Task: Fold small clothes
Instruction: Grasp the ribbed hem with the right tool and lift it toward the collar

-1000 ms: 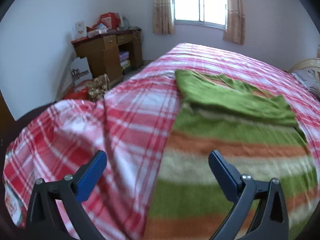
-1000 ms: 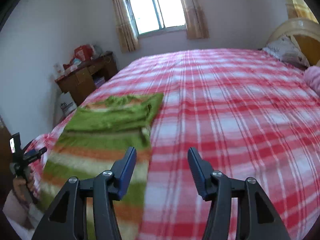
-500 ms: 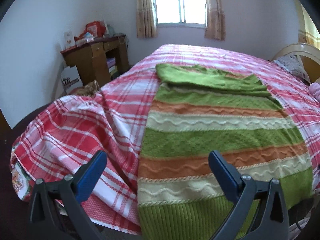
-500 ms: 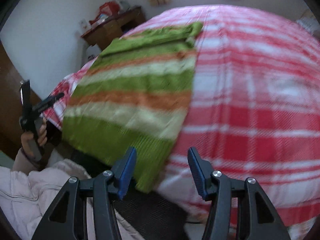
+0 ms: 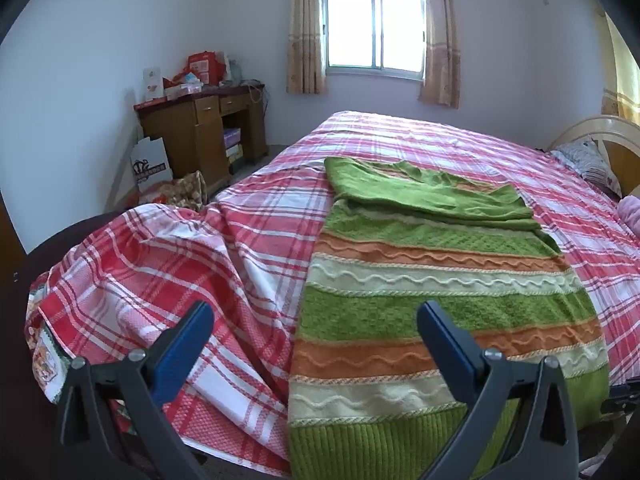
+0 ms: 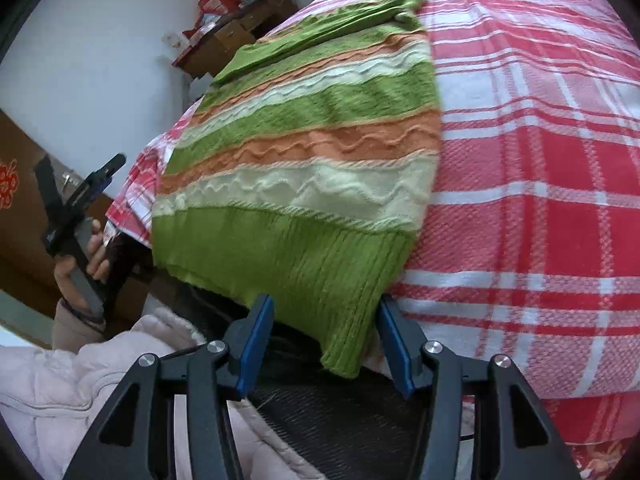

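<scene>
bag print unreadable; striped sweater shows no label.

A big bed wears a red and white checked sheet. Beyond its far corner stands a brown desk, boxes on top. A window with curtains is behind the bed.

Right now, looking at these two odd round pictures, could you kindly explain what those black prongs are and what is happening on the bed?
Each picture comes from a fisheye camera mounted on a hand-held, two-finger gripper; no robot is involved. The left gripper looks across the red-and-white plaid bedspread, where a green, orange and cream striped knitted sweater lies flat, its sleeves folded over the top. The right gripper is open around the sweater's hanging ribbed hem corner, not squeezing it. Its view also shows the person's left hand holding the other gripper. Nothing is held yet.
</scene>
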{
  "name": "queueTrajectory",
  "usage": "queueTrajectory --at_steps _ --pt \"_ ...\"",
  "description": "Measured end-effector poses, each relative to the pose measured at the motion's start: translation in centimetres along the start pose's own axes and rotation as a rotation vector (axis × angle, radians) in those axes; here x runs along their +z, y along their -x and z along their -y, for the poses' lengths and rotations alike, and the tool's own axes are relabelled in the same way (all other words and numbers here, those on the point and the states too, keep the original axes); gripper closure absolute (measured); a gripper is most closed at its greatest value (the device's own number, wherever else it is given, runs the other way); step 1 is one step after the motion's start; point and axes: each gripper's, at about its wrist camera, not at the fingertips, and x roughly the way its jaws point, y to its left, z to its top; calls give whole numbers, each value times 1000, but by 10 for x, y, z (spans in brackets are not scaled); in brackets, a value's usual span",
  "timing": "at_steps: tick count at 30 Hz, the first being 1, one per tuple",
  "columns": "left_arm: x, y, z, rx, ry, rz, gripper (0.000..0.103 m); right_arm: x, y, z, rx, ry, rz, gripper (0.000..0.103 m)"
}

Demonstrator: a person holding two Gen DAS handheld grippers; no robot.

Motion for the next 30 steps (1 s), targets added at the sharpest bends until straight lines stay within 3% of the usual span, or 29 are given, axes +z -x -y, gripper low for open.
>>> queueTrajectory --at_steps 2,5,9,13,16,19,24,30 --pt "-1 2 3 -2 -18 6 0 -1 -7 -5 37 5 -35 77" --pt "-2 3 9 -5 -44 13 0 -3 -23 -2 18 -11 -55 77" --pt "-2 1 12 -1 -52 5 0 -4 -31 15 109 -130 -54 77" --pt "-1 1 8 -3 -29 1 0 -3 -28 13 120 -131 -61 77" --pt "0 1 6 0 -21 3 0 -2 -28 6 126 -112 -68 95" --pt "1 3 5 3 -21 9 0 1 -22 -6 173 -93 -65 96" --pt "2 2 4 -4 -15 8 0 19 -4 -28 208 -35 0 96" --pt "1 3 7 -3 -37 7 0 59 5 -26 209 -32 101 96"
